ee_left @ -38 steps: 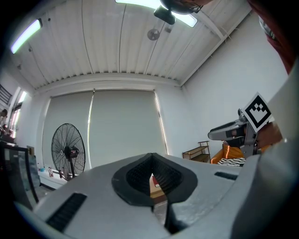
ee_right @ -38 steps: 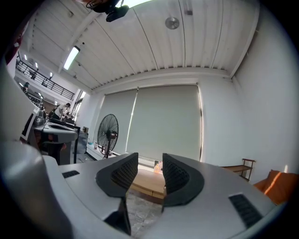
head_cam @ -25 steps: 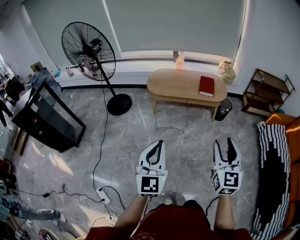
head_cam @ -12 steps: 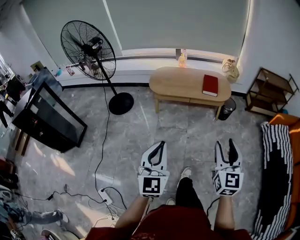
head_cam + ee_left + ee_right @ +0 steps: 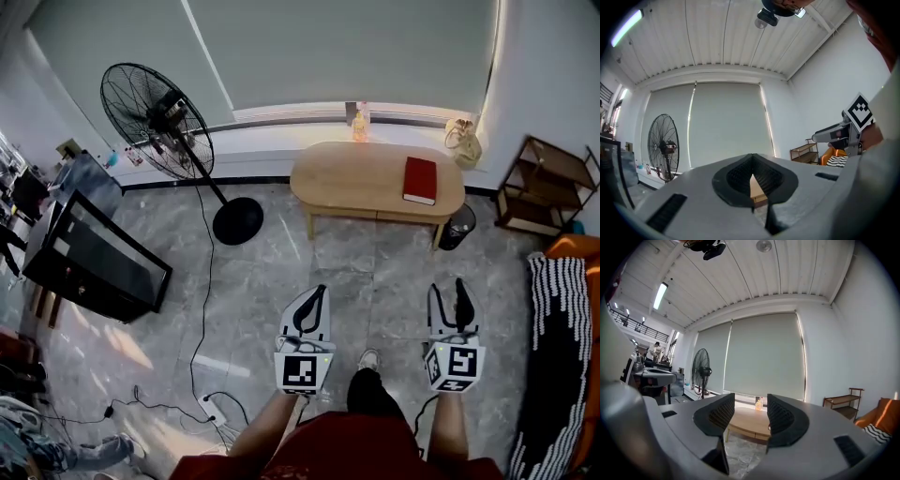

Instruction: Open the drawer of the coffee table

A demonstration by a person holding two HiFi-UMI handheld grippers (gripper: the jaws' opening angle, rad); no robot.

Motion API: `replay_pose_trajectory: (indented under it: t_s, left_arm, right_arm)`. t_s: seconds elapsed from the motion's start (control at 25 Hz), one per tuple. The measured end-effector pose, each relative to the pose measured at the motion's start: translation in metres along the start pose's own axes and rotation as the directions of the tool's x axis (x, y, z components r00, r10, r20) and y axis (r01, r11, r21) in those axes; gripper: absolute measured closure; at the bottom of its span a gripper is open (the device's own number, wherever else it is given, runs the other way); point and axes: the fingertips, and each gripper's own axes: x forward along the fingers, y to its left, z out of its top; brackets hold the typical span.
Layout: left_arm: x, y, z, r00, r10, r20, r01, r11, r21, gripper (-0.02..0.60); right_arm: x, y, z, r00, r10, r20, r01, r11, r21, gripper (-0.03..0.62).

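The oval wooden coffee table (image 5: 361,178) stands under the window, a red book (image 5: 419,180) lying on its right end. Its front apron (image 5: 375,210) faces me; I cannot make out the drawer's outline from here. Both grippers are held level over the floor, well short of the table. The left gripper (image 5: 321,290) has its jaws together at the tips with nothing in them; in the left gripper view (image 5: 752,158) a sliver of the table (image 5: 757,190) shows below the tips. The right gripper (image 5: 446,286) is open and empty, framing the table (image 5: 747,423) in the right gripper view (image 5: 750,401).
A standing fan (image 5: 155,108) with a round base (image 5: 237,220) is left of the table. A black cabinet (image 5: 94,267) is at far left, a bin (image 5: 457,227) and low shelf (image 5: 544,187) at right, and a striped throw (image 5: 553,356). A power strip (image 5: 214,408) trails a cable.
The person has stepped toward the coffee table, carrying both grippers forward; a foot now shows between them. Neither gripper's jaws have changed.
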Motion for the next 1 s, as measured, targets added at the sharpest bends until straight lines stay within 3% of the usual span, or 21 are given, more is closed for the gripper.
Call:
replay_pose_trajectory:
  t_s: [0.28, 0.56, 0.76, 1.0]
  left_arm:
    - [0.095, -0.009, -0.003, 1.000, 0.001, -0.018, -0.001, 1.000, 0.013, 0.574]
    - [0.178, -0.022, -0.001, 1.000, -0.022, 0.012, 0.021, 1.000, 0.022, 0.574]
    - [0.223, -0.032, -0.006, 0.999, -0.042, -0.021, 0.042, 0.999, 0.014, 0.574]
    - [0.265, -0.042, -0.006, 0.997, -0.082, -0.008, 0.083, 0.997, 0.012, 0.574]
  right_arm:
    - [0.071, -0.062, -0.009, 0.999, -0.023, -0.025, 0.024, 0.999, 0.034, 0.381]
    - [0.129, -0.112, -0.019, 0.998, -0.043, -0.044, 0.046, 0.996, 0.072, 0.381]
    - [0.159, -0.140, -0.022, 0.997, -0.060, -0.048, 0.064, 0.994, 0.085, 0.381]
    - [0.180, -0.169, -0.020, 0.994, -0.101, -0.042, 0.104, 0.991, 0.079, 0.381]
